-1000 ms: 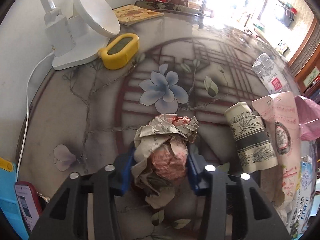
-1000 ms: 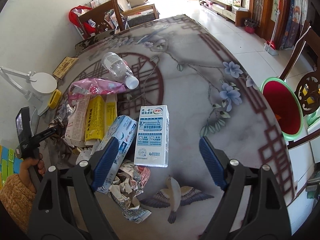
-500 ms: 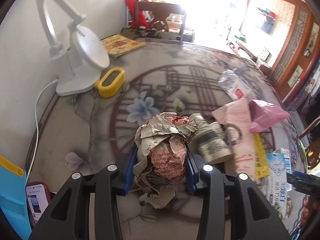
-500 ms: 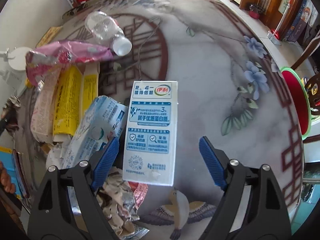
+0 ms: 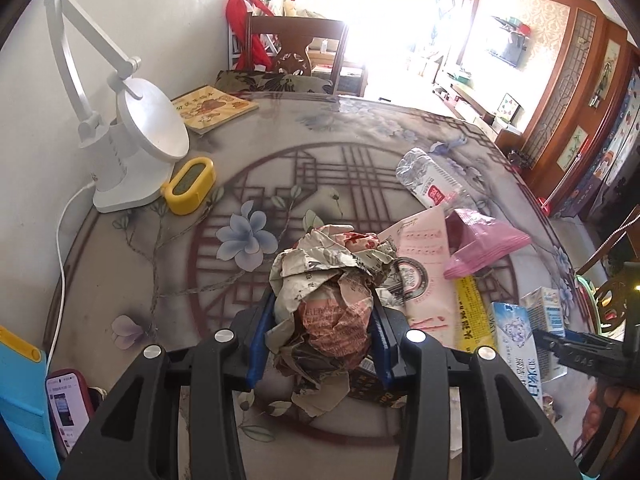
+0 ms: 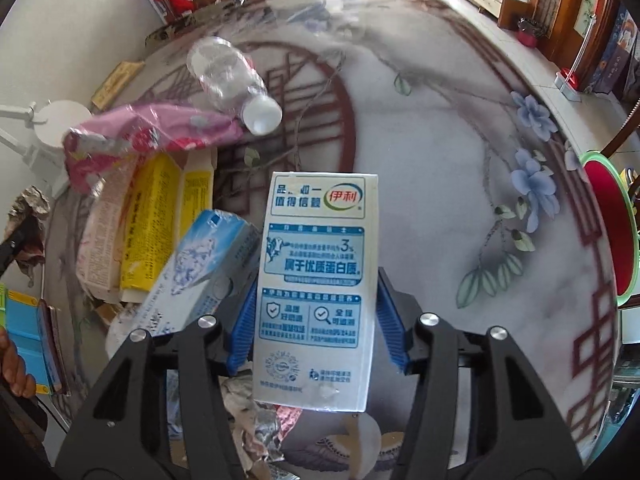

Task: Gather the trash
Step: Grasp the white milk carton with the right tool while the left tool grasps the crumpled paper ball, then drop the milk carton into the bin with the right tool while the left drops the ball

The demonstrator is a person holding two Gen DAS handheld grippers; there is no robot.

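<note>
My left gripper (image 5: pixel 320 336) is shut on a crumpled ball of newspaper (image 5: pixel 332 280) and holds it above the flower-patterned table (image 5: pixel 140 272). In the right wrist view, a white and blue milk carton (image 6: pixel 320 232) lies flat between the fingers of my right gripper (image 6: pixel 316 320). Its jaws are closing, and the blue pads meet the carton's two long sides. The left wrist view shows this carton (image 5: pixel 546 308) at the far right, beside the right gripper's dark finger (image 5: pixel 576 354).
More trash lies left of the carton: a clear plastic bottle (image 6: pixel 228 76), a pink bag (image 6: pixel 148 140), a yellow box (image 6: pixel 160 216), a blue-white box (image 6: pixel 200 268). A white desk lamp (image 5: pixel 128 152), yellow clock (image 5: pixel 190 186) and phone (image 5: pixel 66 412) sit by the wall. A green-rimmed red bin (image 6: pixel 608 232) stands beyond the table's right edge.
The left gripper rose with the paper ball, so more of the table shows. The right gripper came down over the milk carton and its jaws narrowed onto the carton's sides.
</note>
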